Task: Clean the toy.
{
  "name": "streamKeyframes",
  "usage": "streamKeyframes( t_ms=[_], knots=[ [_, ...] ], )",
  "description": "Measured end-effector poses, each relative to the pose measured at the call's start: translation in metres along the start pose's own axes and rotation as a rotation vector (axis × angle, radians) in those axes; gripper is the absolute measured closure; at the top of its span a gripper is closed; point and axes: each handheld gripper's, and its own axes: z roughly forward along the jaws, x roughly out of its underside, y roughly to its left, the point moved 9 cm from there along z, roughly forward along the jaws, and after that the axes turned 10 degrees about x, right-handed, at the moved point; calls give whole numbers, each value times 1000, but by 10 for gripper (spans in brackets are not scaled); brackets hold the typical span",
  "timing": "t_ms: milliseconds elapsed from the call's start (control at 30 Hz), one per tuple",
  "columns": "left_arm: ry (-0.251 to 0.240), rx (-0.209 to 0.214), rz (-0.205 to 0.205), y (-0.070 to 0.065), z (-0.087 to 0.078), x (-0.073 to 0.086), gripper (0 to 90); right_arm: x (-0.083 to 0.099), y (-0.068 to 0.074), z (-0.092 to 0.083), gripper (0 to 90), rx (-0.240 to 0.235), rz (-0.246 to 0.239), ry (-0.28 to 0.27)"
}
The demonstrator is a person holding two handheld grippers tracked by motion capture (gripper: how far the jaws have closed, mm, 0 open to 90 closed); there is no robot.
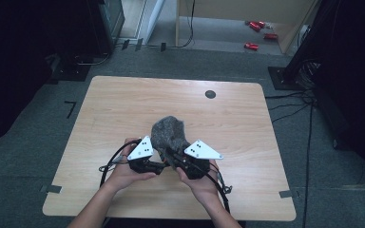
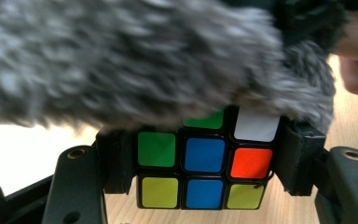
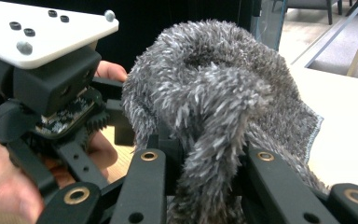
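Observation:
My left gripper [image 2: 205,161] is shut on a Rubik's cube [image 2: 204,158], its black pads pressing the cube's two sides; green, blue, orange, yellow and white stickers face the camera. A fluffy grey cloth [image 2: 135,60] lies over the cube's top. My right gripper [image 3: 209,172] is shut on a bunched fold of that grey cloth [image 3: 214,98]. In the high view both grippers meet near the table's front middle, the left gripper [image 1: 158,164] and right gripper [image 1: 173,159] almost touching, with the cloth [image 1: 168,132] bulging up beyond them.
The wooden table [image 1: 123,104] has a round black grommet [image 1: 210,94] near its far edge. Cables [image 1: 109,164] trail from the grippers towards the front edge. Red objects [image 1: 256,33] lie on the floor beyond the table, and dark equipment stands at both sides.

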Motion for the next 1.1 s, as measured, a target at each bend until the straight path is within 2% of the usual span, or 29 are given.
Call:
streamKeyframes(
  t_ms=[67,133,233,367,433,533,633,700,800,867,933,1033,1100],
  knots=[
    [-11,1,1,1,-2,-2,357,0,-8,1,764,9,20,0],
    [-17,-4,-3,3,-6,-3,357,2,-22,2,764,52,38,7],
    [-25,-8,-17,8,-11,-2,357,6,-31,2,765,59,77,19],
    [-17,-6,-30,9,-10,0,357,5,-18,1,765,52,25,1],
    [-4,-3,-32,8,-6,2,357,5,-8,1,765,29,12,-4],
    [-4,9,-30,4,-2,3,358,4,-1,2,764,6,10,-7],
    [-16,18,-23,1,-2,-1,358,1,-7,1,763,-2,47,-12],
    [-16,13,-16,2,-5,-3,357,1,-17,2,762,26,64,-13],
    [-22,1,-30,8,-10,-2,357,5,-29,3,764,44,107,-3],
    [-21,-5,-33,10,-10,-1,357,6,-26,3,764,46,94,-1],
    [-12,-9,-32,9,-8,0,357,5,-16,2,764,43,56,-8],
    [-8,2,-29,5,-3,1,357,2,-1,1,763,20,13,-22],
    [-7,6,-22,2,-1,0,357,0,2,1,762,15,0,-23]
  ],
)
